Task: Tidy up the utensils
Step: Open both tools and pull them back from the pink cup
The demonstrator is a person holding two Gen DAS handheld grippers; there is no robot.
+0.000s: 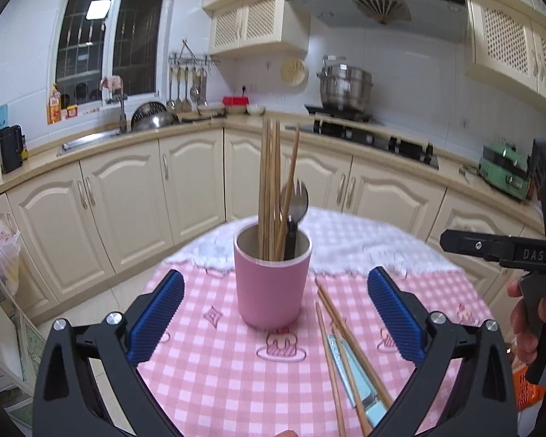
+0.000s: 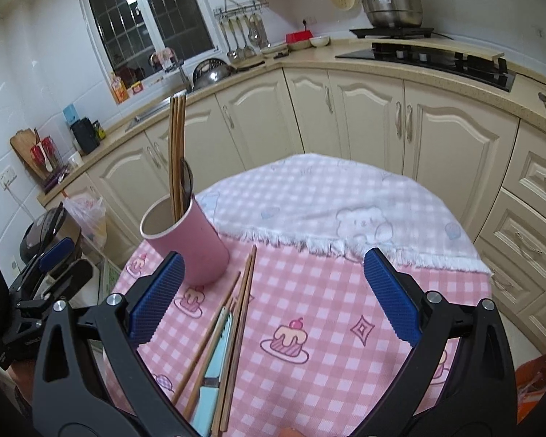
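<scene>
A pink cup point(image 1: 271, 286) stands on the pink checked tablecloth point(image 1: 218, 371) and holds several wooden chopsticks point(image 1: 269, 189), a metal spoon and a fork point(image 1: 297, 200). My left gripper point(image 1: 275, 318) is open and empty, its jaws either side of the cup and nearer the camera. Loose chopsticks point(image 1: 340, 342) and a light blue utensil point(image 1: 356, 375) lie to the cup's right. In the right wrist view the cup point(image 2: 191, 242) is at left, the loose chopsticks point(image 2: 236, 324) and blue utensil point(image 2: 214, 364) lie ahead. My right gripper point(image 2: 273, 298) is open and empty above them.
A white towel point(image 2: 345, 211) covers the table's far half. Cream kitchen cabinets point(image 1: 134, 196), a sink and a stove with a steel pot point(image 1: 344, 87) ring the table. The right gripper's body point(image 1: 527, 255) shows at the left view's right edge. A plastic bag point(image 2: 87, 215) hangs at left.
</scene>
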